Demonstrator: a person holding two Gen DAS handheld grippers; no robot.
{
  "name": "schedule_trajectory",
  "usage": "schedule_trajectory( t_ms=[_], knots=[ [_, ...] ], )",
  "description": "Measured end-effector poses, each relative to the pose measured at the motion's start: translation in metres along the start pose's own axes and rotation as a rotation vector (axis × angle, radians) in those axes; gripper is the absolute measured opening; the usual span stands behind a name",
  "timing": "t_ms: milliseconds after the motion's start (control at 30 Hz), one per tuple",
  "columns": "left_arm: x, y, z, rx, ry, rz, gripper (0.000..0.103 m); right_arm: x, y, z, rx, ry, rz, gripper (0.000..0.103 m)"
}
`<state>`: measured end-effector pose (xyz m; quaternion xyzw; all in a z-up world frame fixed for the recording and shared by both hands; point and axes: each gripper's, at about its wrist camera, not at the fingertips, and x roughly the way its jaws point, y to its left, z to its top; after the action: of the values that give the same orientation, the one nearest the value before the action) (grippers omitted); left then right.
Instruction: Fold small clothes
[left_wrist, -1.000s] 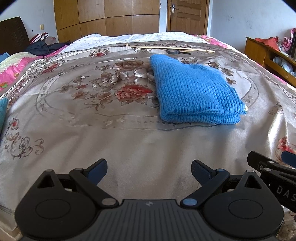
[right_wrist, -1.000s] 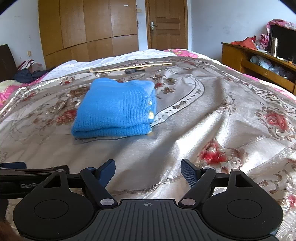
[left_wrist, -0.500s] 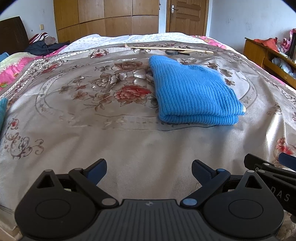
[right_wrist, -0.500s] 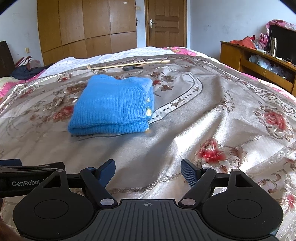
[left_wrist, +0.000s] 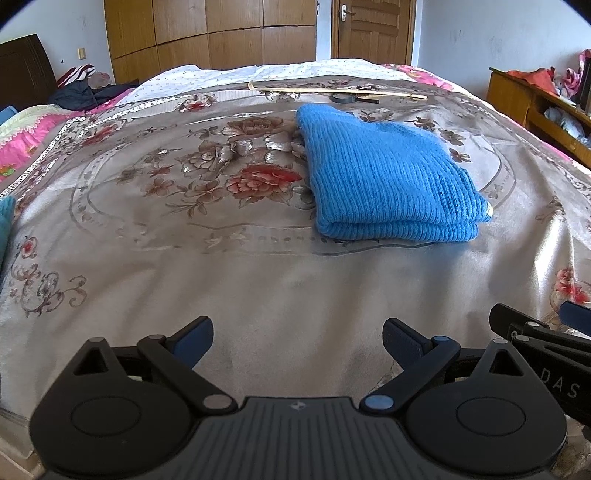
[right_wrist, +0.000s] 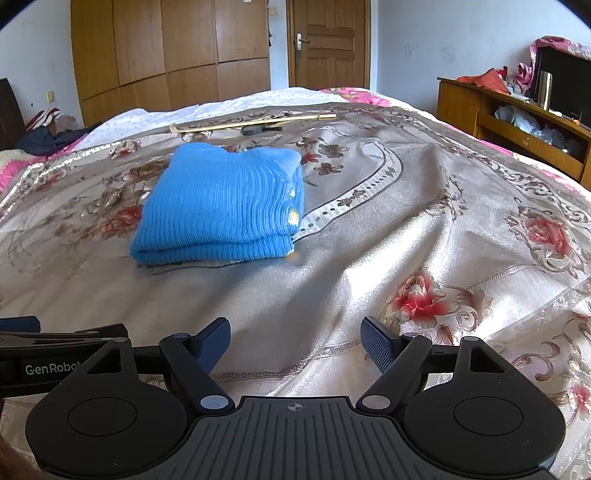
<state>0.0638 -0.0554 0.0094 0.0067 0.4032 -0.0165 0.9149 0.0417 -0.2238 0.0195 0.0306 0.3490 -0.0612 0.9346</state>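
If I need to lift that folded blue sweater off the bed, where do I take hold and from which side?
Grip the folded blue sweater at its near rounded edge, where the stacked layers show as two rolls facing both grippers. Come in low from the near side, one set of jaws toward each front corner, so that every layer is pinched together. Its buttoned right edge looks looser and would probably let the stack fall open.

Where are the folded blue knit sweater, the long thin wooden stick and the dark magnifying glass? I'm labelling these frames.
Folded blue knit sweater (left_wrist: 384, 177): left wrist view, middle of top layer.
Long thin wooden stick (left_wrist: 332, 89): left wrist view, mid-shaft.
Dark magnifying glass (left_wrist: 341, 97): left wrist view, round rim.
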Motion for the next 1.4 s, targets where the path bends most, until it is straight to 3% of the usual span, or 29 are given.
schedule_trajectory(
  t_ms=[1400],
  knots=[
    [0.0027,-0.0029,-0.002,0.003,0.026,0.0,0.103,0.0043,0.0009,-0.0001,-0.017,0.036,-0.042,0.079]
  ],
)
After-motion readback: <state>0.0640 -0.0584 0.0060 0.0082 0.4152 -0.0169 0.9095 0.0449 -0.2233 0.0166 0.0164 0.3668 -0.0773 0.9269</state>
